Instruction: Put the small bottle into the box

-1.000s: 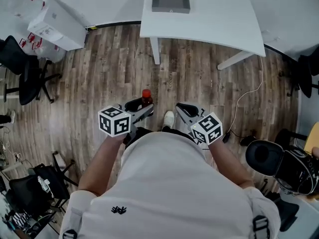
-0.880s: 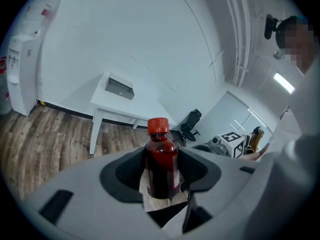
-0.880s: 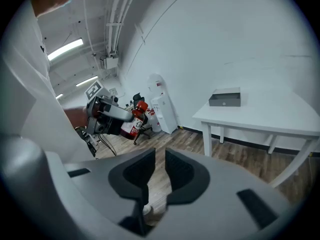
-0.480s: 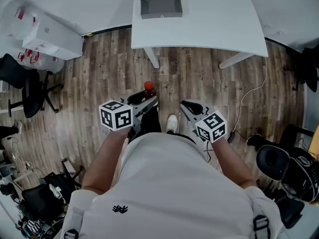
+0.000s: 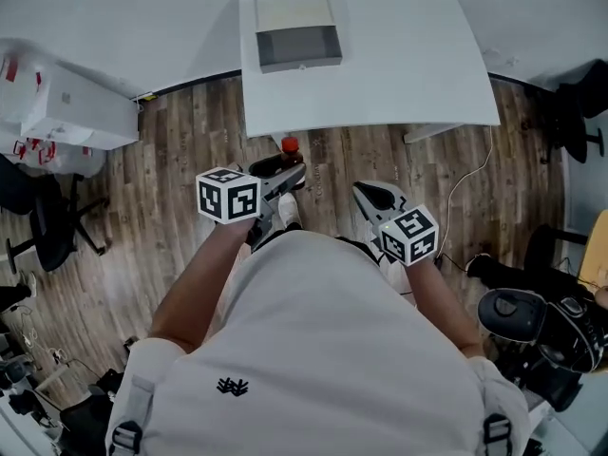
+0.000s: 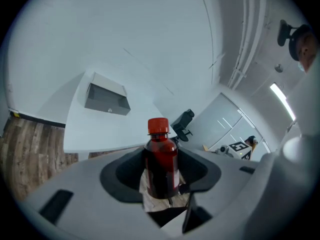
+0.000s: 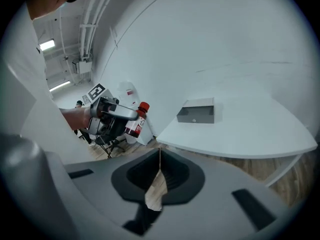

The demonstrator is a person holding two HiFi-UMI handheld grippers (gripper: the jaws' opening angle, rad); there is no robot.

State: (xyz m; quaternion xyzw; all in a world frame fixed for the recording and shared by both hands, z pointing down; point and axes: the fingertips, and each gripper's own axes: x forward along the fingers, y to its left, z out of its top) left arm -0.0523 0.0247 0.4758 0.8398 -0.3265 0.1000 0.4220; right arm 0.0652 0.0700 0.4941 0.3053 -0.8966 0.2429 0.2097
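Note:
A small bottle (image 6: 161, 156) of dark red liquid with a red cap stands upright between the jaws of my left gripper (image 6: 161, 171), which is shut on its body. In the head view the left gripper (image 5: 283, 167) holds the bottle (image 5: 289, 147) just in front of the white table (image 5: 408, 74). The grey open box (image 5: 297, 34) sits on that table near its far side, also seen as the box (image 6: 106, 99) and the box (image 7: 196, 111). My right gripper (image 5: 372, 196) hangs to the right, its jaws (image 7: 159, 159) shut on nothing. The right gripper view shows the bottle (image 7: 137, 122) off to the left.
White storage boxes (image 5: 66, 112) stand at the left by the wall. A black office chair (image 5: 43, 226) is at the left and another chair (image 5: 532, 321) at the right. A cable (image 5: 465, 183) trails over the wooden floor under the table's right end.
The table and box have come closer and lower in the head view as the person walked up to them. Both grippers kept their pose, the bottle still held.

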